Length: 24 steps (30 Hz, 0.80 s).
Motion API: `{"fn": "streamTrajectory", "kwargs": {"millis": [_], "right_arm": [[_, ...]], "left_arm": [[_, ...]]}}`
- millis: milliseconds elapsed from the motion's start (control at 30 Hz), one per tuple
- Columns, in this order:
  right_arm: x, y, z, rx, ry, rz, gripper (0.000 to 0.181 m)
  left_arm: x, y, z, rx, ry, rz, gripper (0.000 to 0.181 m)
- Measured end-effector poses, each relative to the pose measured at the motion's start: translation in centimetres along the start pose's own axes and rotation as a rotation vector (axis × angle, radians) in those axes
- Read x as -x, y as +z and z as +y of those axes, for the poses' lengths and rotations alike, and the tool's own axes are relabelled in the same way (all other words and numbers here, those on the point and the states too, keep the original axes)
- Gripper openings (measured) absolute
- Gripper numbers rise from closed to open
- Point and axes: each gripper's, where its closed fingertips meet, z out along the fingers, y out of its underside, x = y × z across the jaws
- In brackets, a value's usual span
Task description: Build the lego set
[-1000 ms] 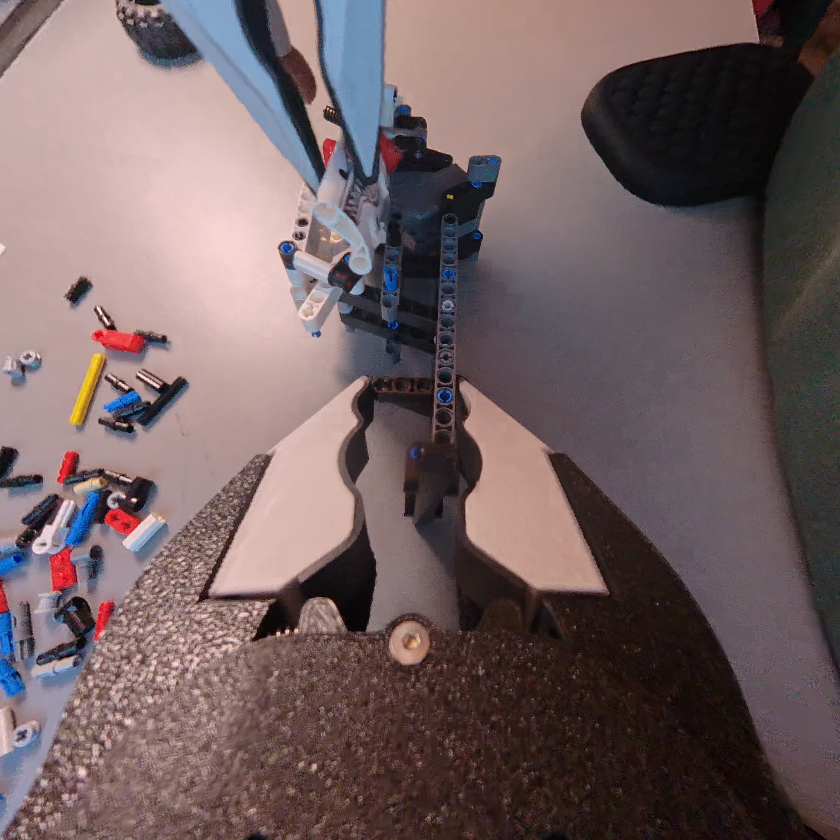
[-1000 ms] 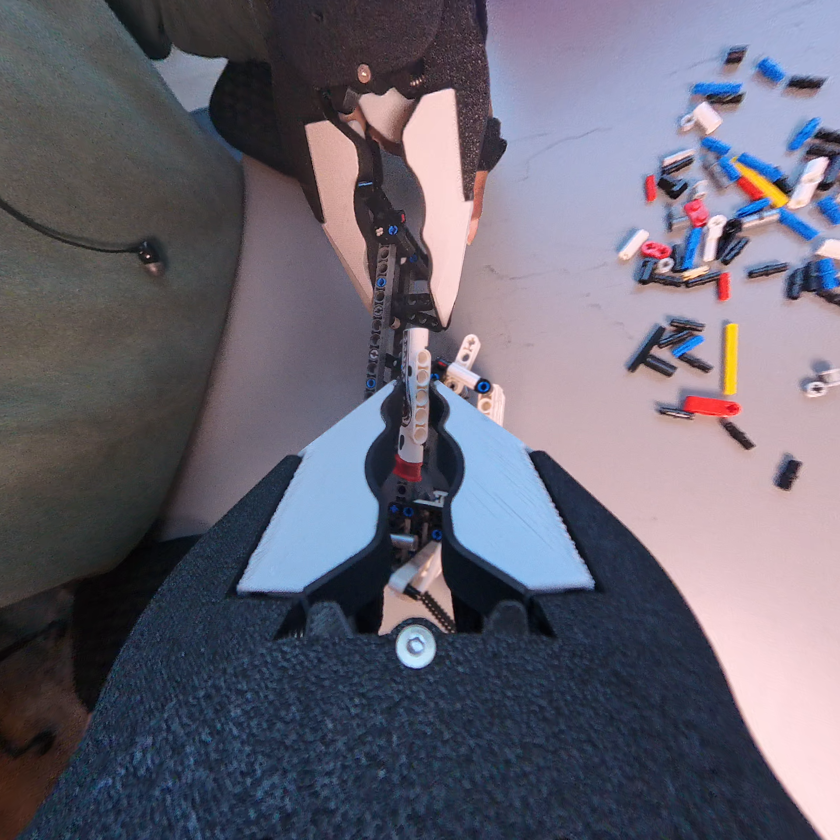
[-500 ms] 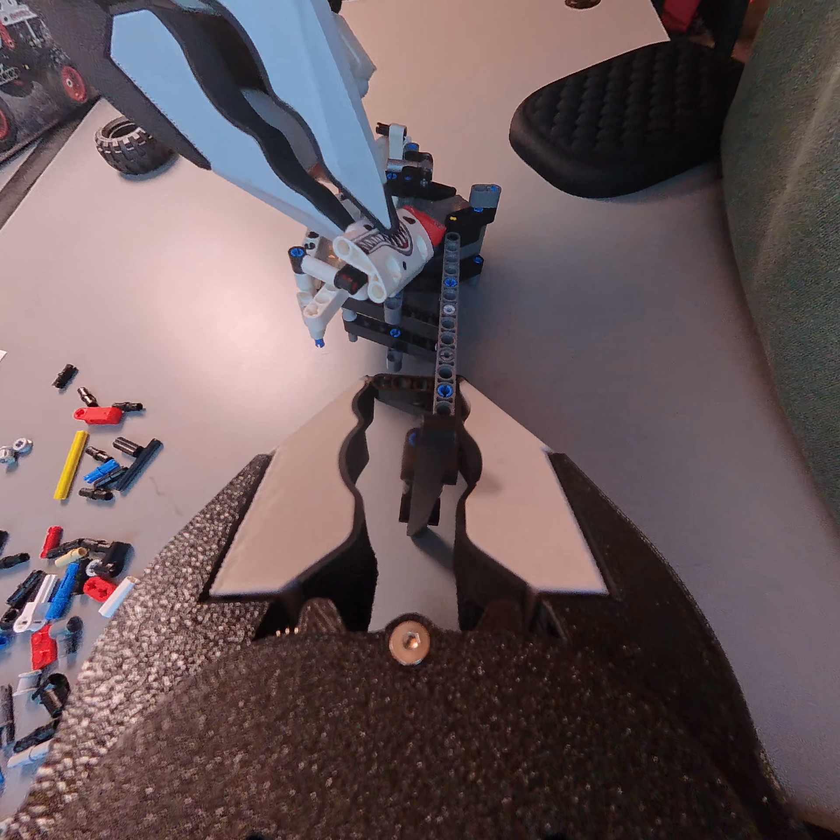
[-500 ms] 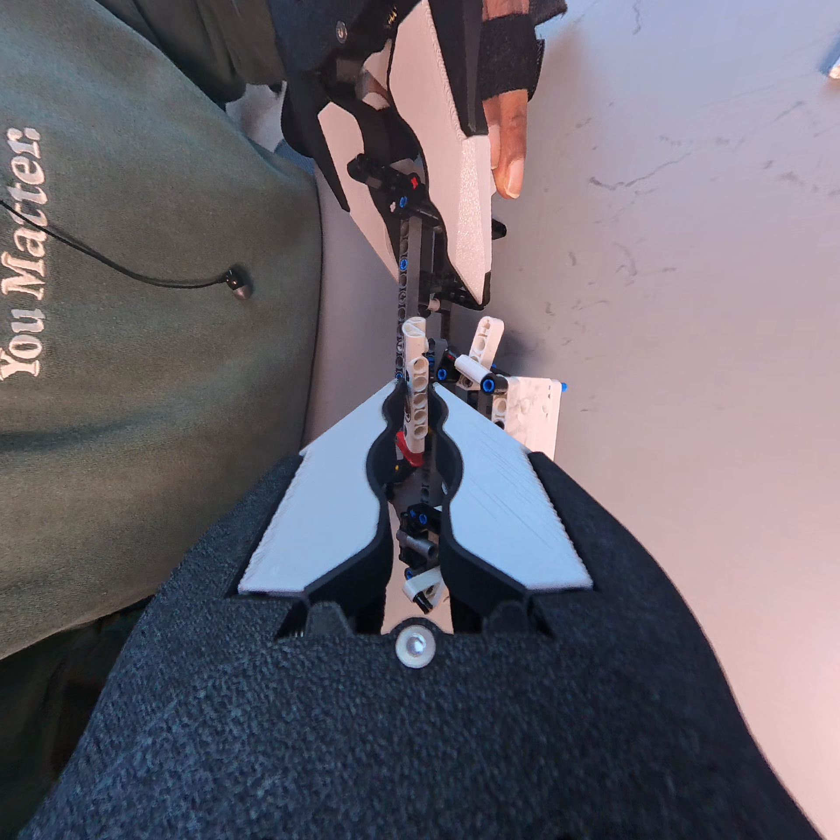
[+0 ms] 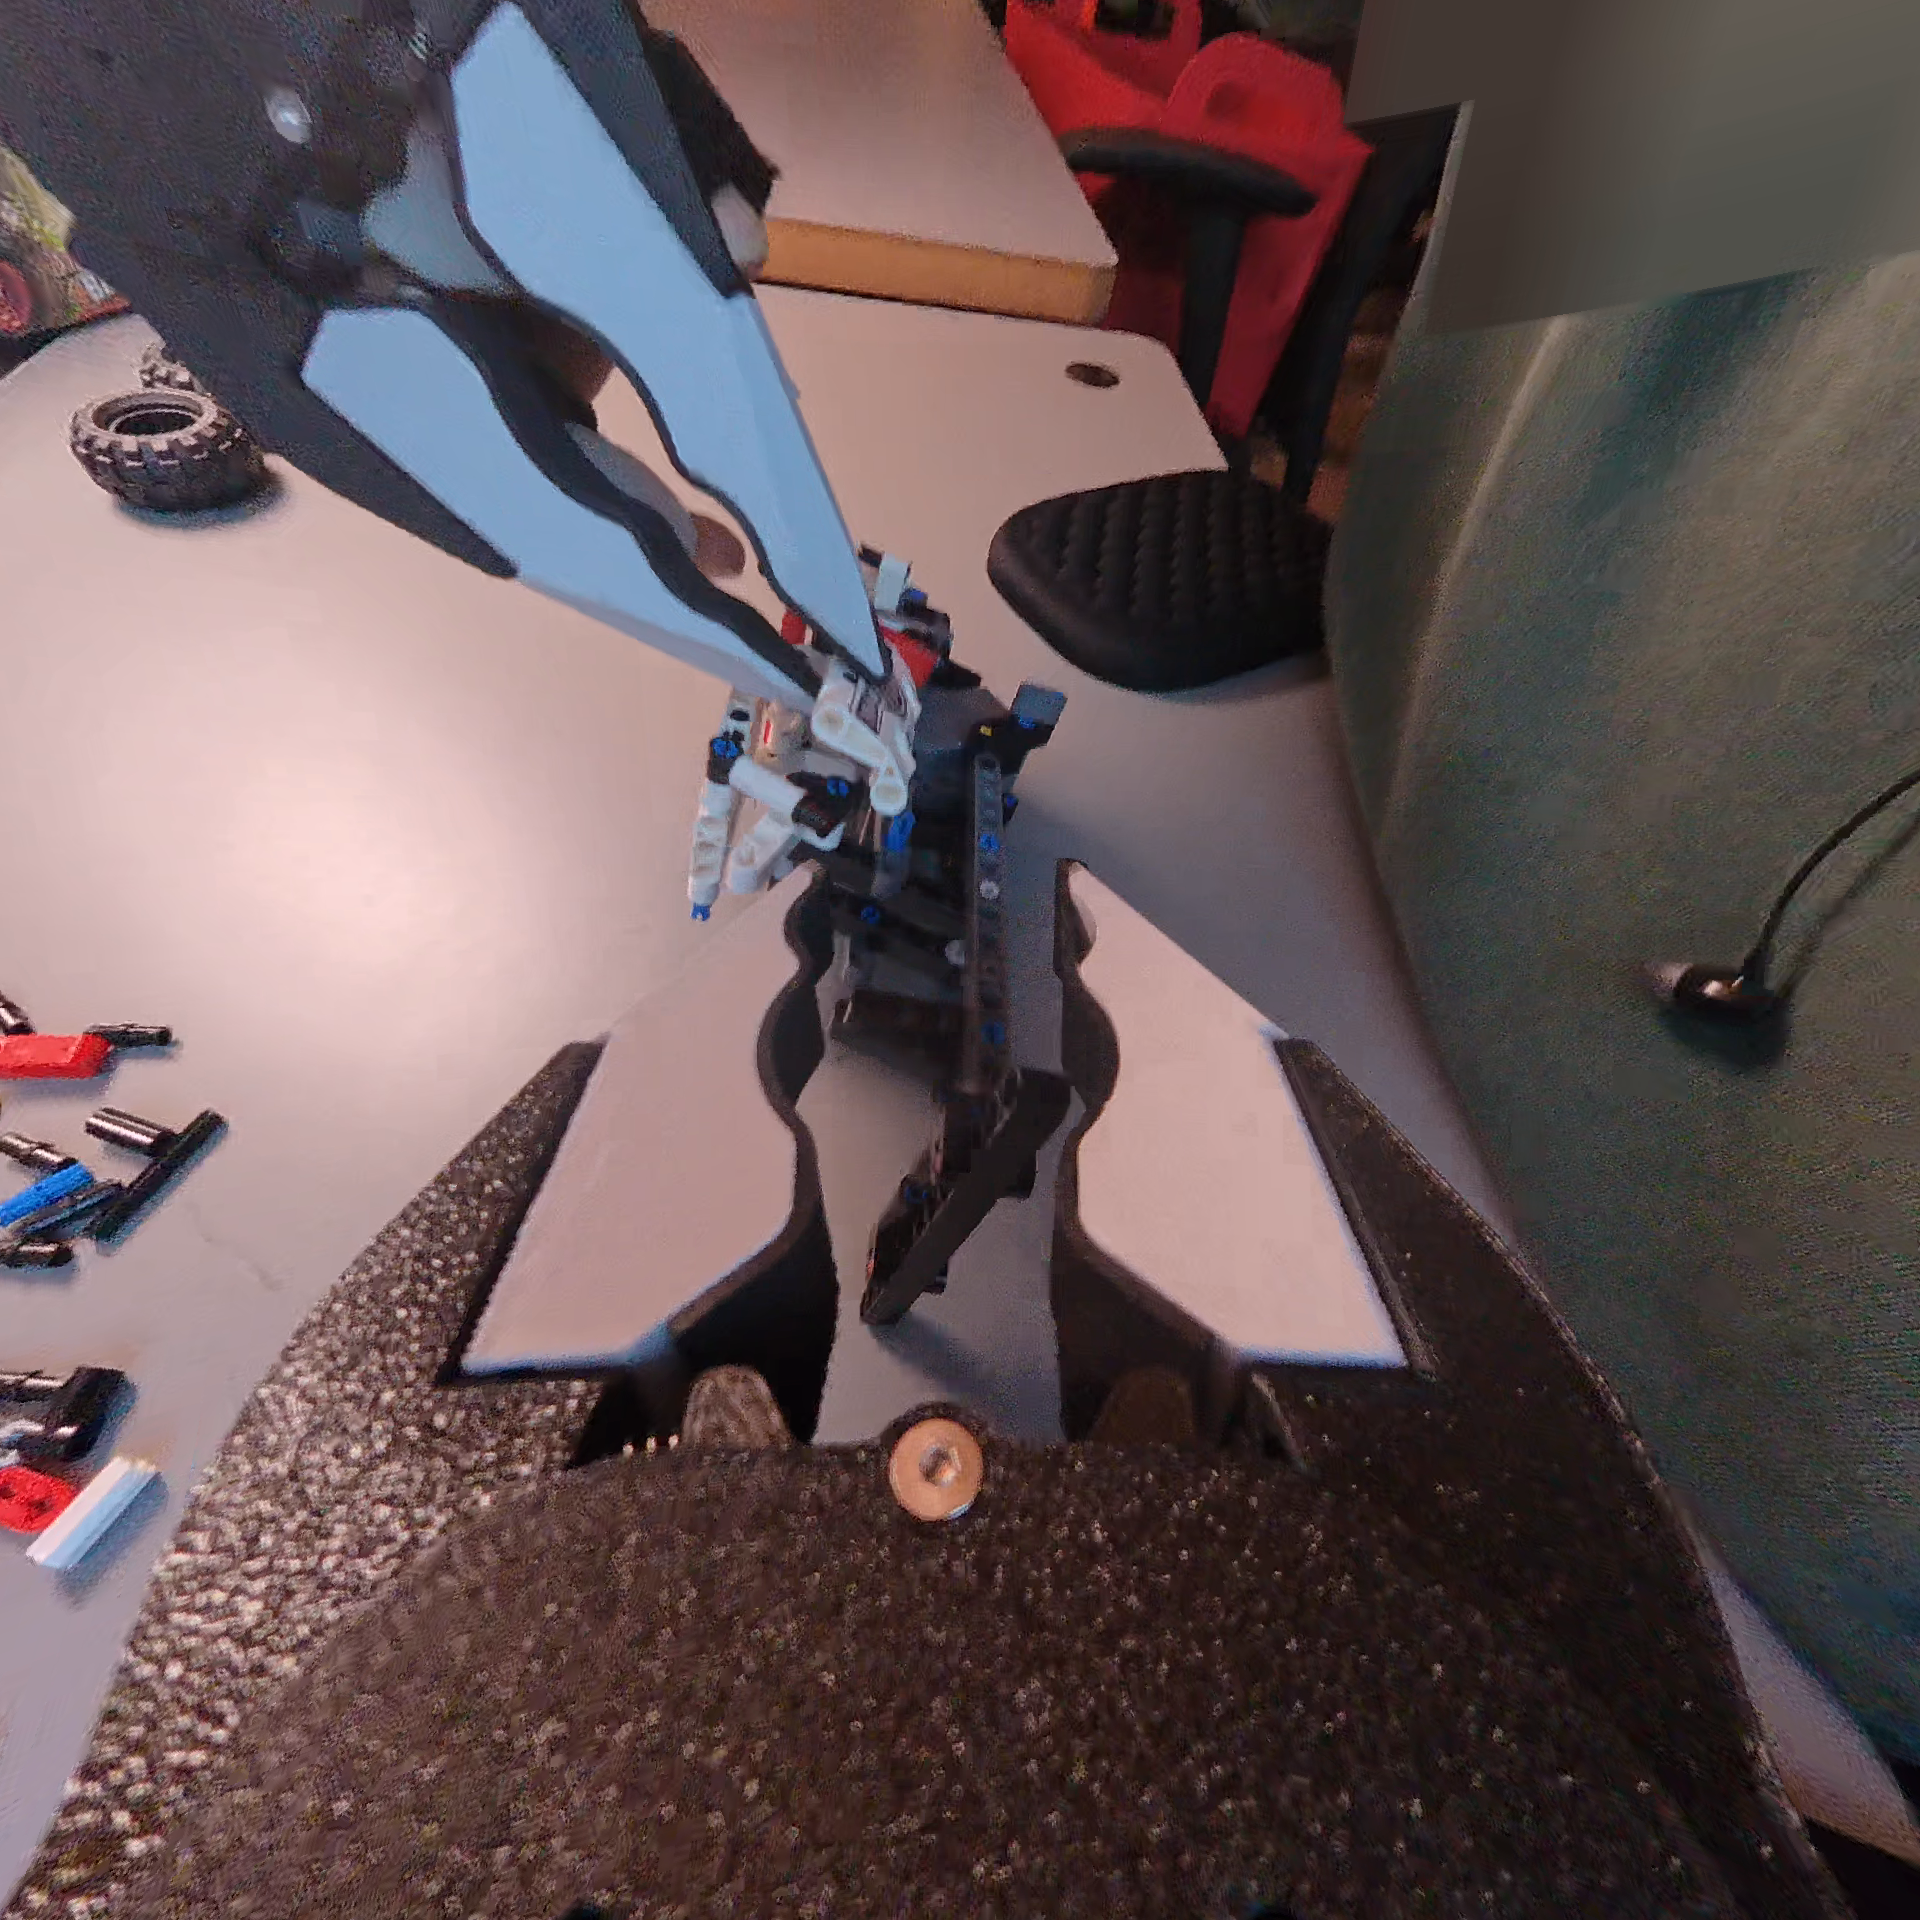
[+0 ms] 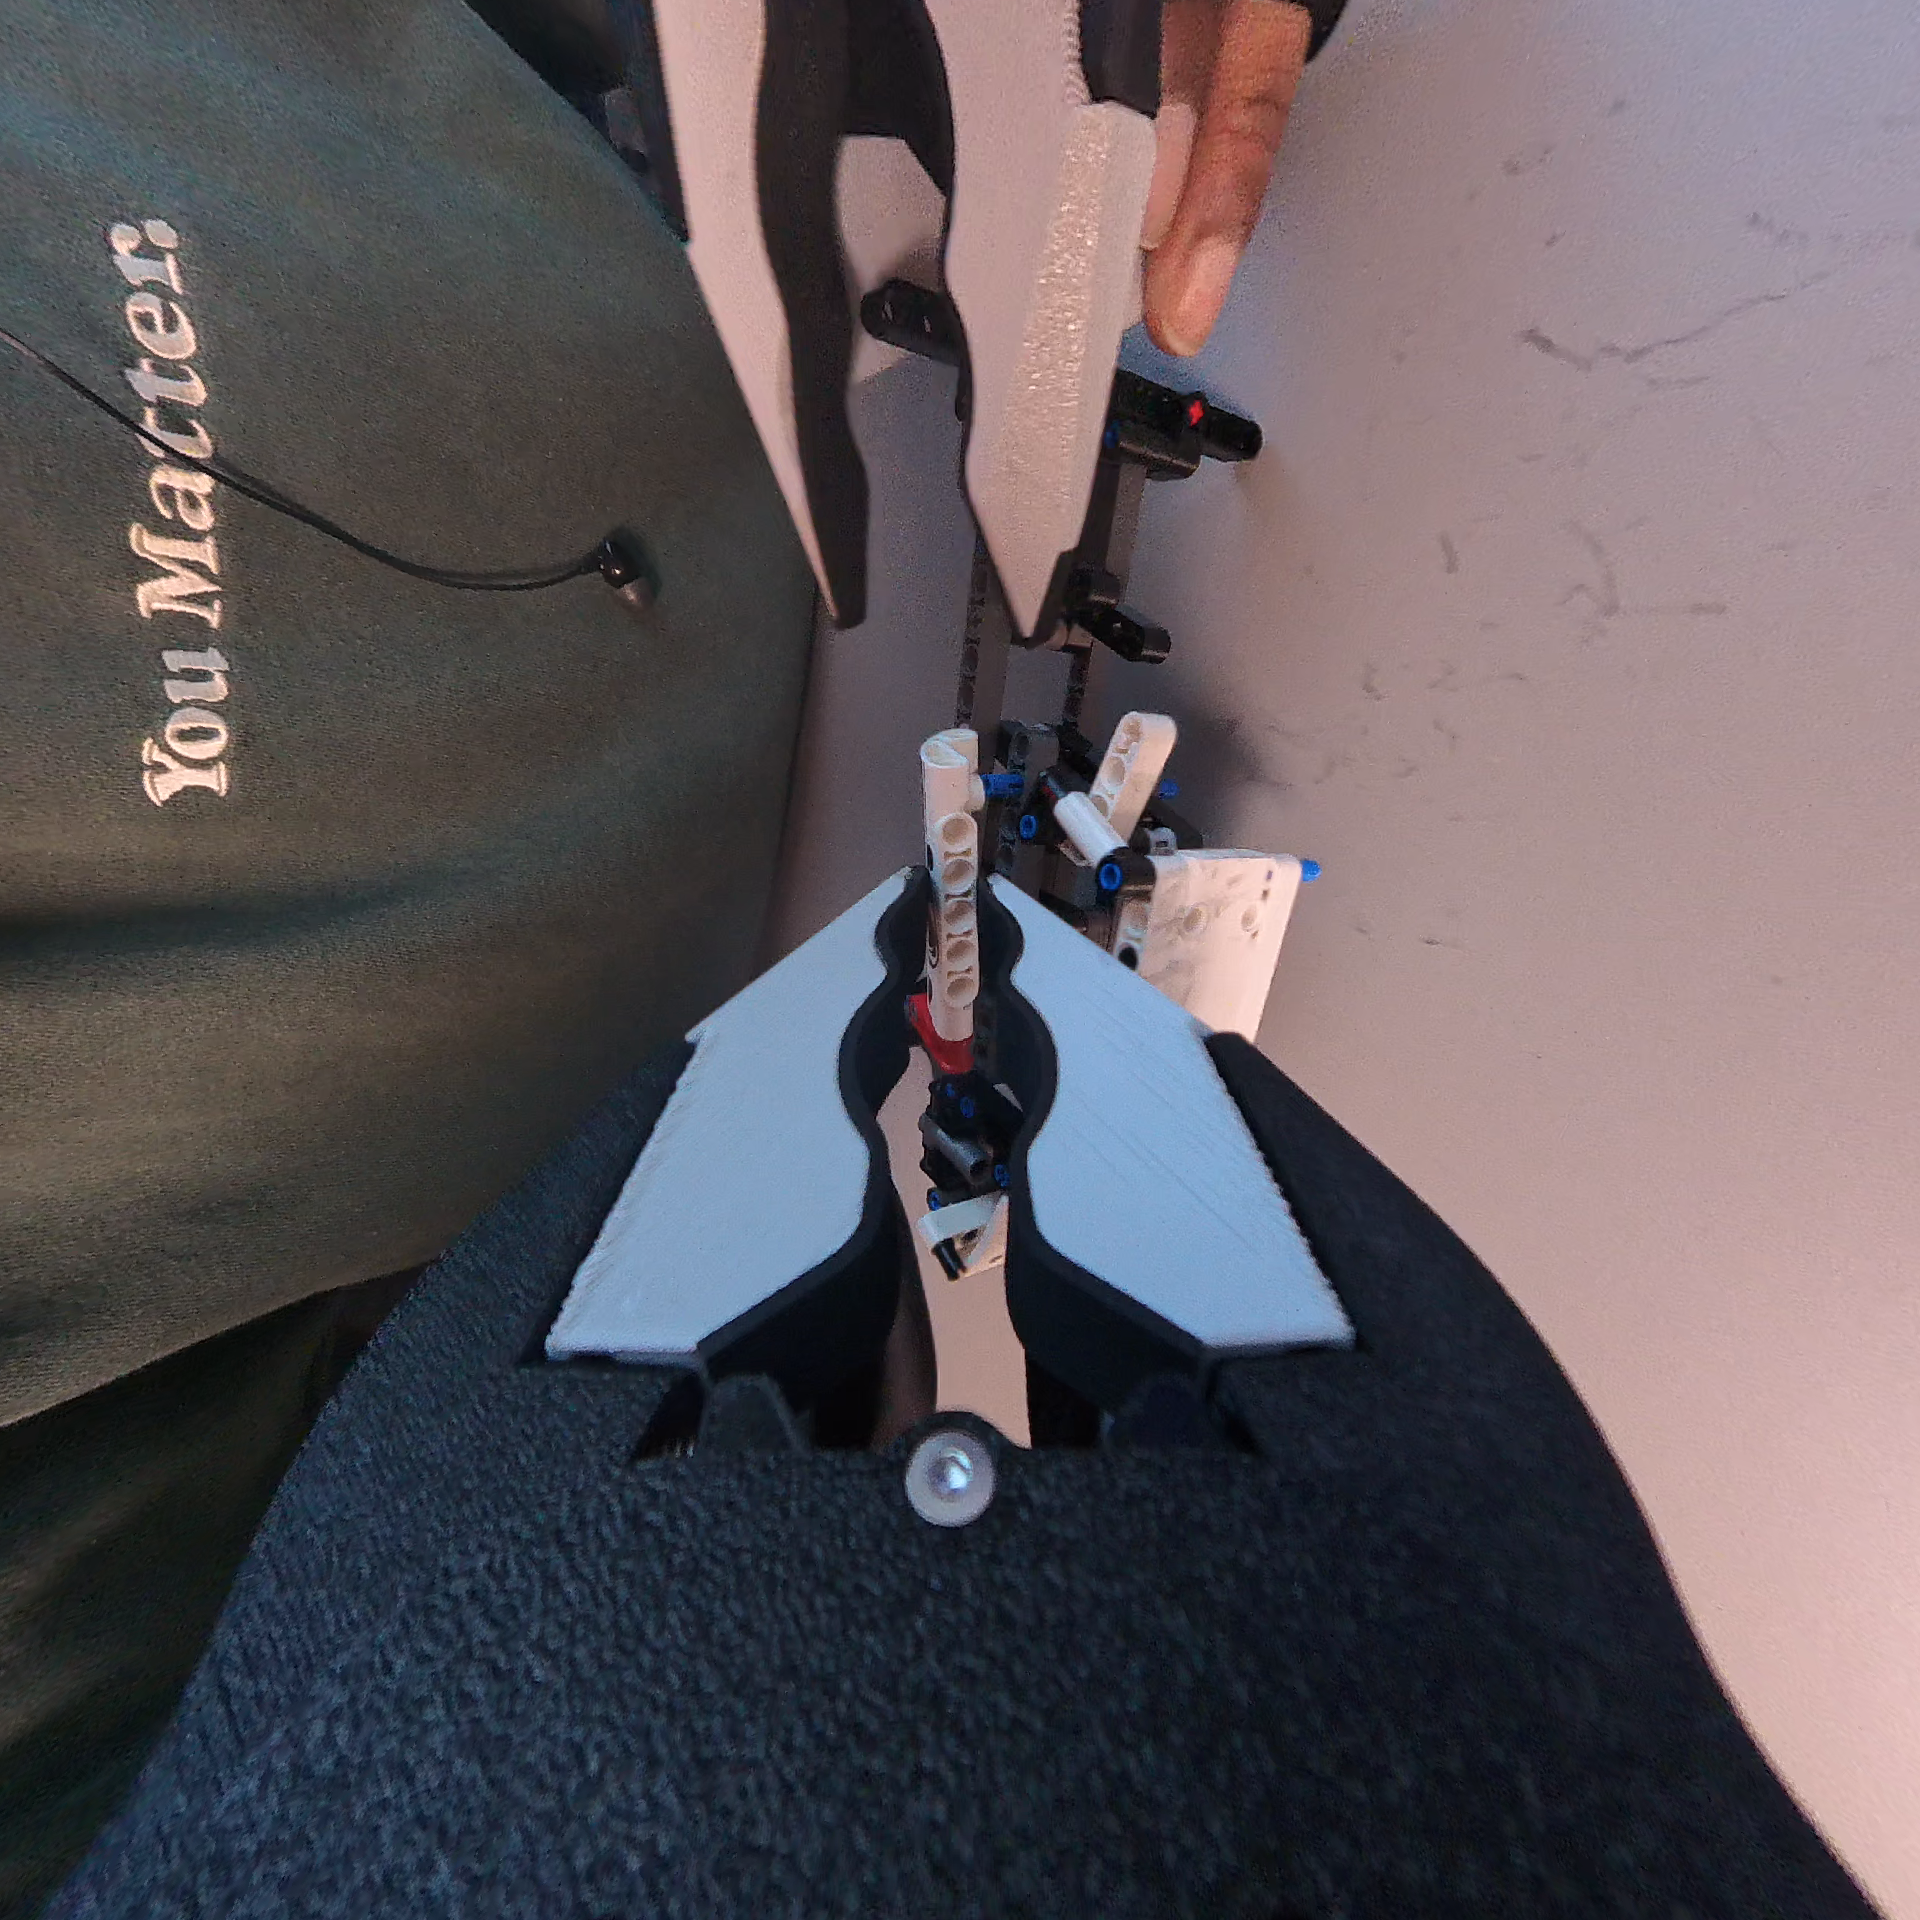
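Partly built lego model (image 5: 883, 790) is held up off the grey table (image 5: 343, 810), btwn both tools. Right gripper (image 6: 951, 883) is clamped on the white beam (image 6: 954, 883) at the model's far end. Left gripper (image 5: 925, 883) is spread wide w/ the long black beam (image 5: 985, 914) running btwn its fingers, near the right finger; contact there can't be told.

Risk, imo: whole model hangs mostly from one pinch on a thin white beam, so a twist or tug could pop pins apart or let it swing down. Loose parts (image 5: 73, 1195) sit well apart at left; black tyre (image 5: 161, 447) far left.
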Motion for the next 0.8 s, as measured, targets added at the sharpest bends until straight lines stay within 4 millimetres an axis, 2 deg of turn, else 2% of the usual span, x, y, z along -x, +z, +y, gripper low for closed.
{"fn": "streamTrajectory", "kwargs": {"millis": [133,200,267,333,433,500,600,767,800], "right_arm": [[1.1,-0.2,-0.9,-0.046,-0.025,-0.031,0.008],[1.7,-0.5,-1.3,-0.065,-0.048,-0.031,0.008],[2.1,-0.8,-1.5,-0.081,-0.071,-0.017,0.008],[2.0,-1.2,-1.6,-0.107,-0.102,0.025,0.007],[1.9,-2.0,-2.3,-0.238,-0.135,0.097,0.010],[2.1,-2.0,-2.6,-0.314,-0.159,0.144,0.018],[2.1,-2.0,-2.8,-0.410,-0.172,0.206,0.012],[2.3,-1.7,-2.2,-0.422,-0.138,0.149,0.009],[2.5,-1.8,-2.1,-0.420,-0.129,0.114,0.008]], "left_arm": [[0.0,0.3,-2.7,0.000,-0.156,0.008,0.034],[0.5,0.8,-3.0,0.028,-0.204,-0.013,0.028],[0.4,1.1,-3.7,0.009,-0.239,0.016,0.010],[0.7,1.1,-4.2,-0.024,-0.283,0.020,0.007],[1.3,0.5,-4.8,-0.105,-0.369,0.019,0.006],[1.6,-0.1,-5.2,-0.168,-0.430,0.026,0.006],[1.3,-0.4,-5.5,-0.216,-0.481,0.065,0.006],[0.9,0.3,-5.1,-0.169,-0.435,0.053,0.008],[0.9,0.4,-4.9,-0.146,-0.409,0.031,0.018]]}}
